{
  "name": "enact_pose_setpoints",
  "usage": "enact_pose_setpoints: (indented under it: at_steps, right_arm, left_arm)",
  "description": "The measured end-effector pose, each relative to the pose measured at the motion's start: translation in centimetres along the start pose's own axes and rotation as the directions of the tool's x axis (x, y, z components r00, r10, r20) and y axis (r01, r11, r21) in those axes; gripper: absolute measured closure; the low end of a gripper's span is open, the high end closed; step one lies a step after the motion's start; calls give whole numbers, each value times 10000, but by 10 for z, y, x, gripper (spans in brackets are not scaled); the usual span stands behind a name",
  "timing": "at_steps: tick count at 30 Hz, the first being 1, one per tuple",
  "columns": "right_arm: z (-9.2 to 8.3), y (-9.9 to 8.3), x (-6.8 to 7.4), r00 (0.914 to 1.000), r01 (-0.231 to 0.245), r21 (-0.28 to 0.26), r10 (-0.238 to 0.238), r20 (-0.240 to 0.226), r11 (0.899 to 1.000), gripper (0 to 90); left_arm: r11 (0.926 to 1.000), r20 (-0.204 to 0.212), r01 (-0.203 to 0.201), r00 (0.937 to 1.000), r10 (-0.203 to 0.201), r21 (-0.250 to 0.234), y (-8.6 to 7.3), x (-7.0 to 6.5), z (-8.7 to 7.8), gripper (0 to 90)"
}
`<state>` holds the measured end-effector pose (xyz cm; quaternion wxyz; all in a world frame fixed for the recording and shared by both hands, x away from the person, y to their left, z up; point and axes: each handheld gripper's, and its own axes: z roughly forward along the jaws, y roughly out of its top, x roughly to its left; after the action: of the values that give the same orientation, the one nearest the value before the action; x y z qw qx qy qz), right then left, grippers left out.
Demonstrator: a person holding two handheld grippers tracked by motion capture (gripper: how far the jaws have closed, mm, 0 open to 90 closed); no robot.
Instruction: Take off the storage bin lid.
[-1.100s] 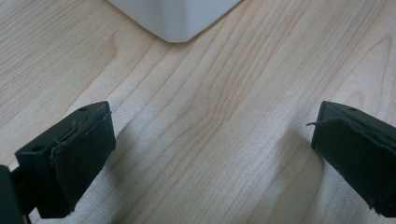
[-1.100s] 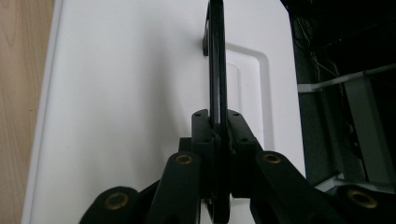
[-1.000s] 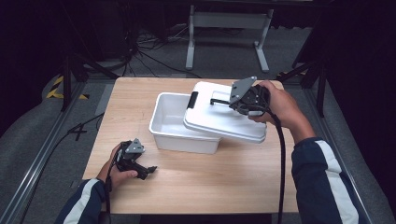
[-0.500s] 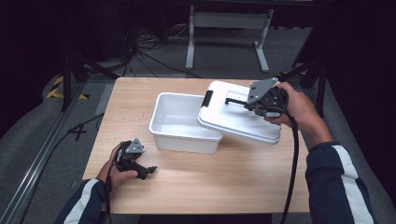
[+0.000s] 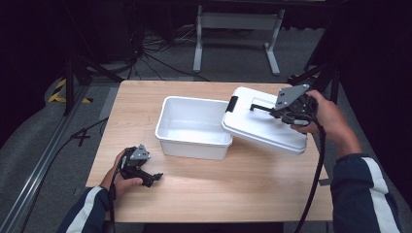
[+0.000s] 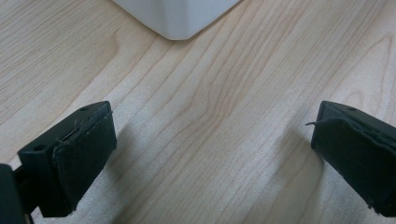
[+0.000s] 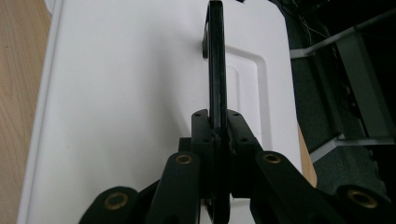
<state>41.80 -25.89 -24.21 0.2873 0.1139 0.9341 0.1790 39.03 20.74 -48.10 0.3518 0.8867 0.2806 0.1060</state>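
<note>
A white plastic bin stands open in the middle of the wooden table. Its white lid hangs tilted over the bin's right rim and the table beyond it. My right gripper is shut on the lid's black handle, which runs thin and upright between the jaws in the right gripper view. A black latch shows on the lid's left end. My left gripper rests on the table near the front left, open, with bare wood between its pads. The bin's corner lies just ahead of it.
A metal stand and loose cables lie on the grey floor behind the table. A rail runs along the floor at the left. The table's right edge is close to the right hand.
The right gripper has carried the lid to the right, off the bin's top, uncovering most of the bin. The left gripper has stayed put.
</note>
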Motion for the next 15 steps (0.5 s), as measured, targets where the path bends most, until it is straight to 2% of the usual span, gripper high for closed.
enact_pose_setpoints:
  at_steps: [9, 15]
  right_arm:
    - [-4, -25, -6, 9984, -540, -53, 541, 145, 9985, 846]
    - [-2, -41, -9, 9957, -904, 264, 899, 219, 9956, 845]
  left_arm:
    - [10000, 3, 2, 10000, -2, 0, 0, 0, 0, 6]
    - [10000, -1, 40, 10000, -40, -29, 0, 0, 0, 5]
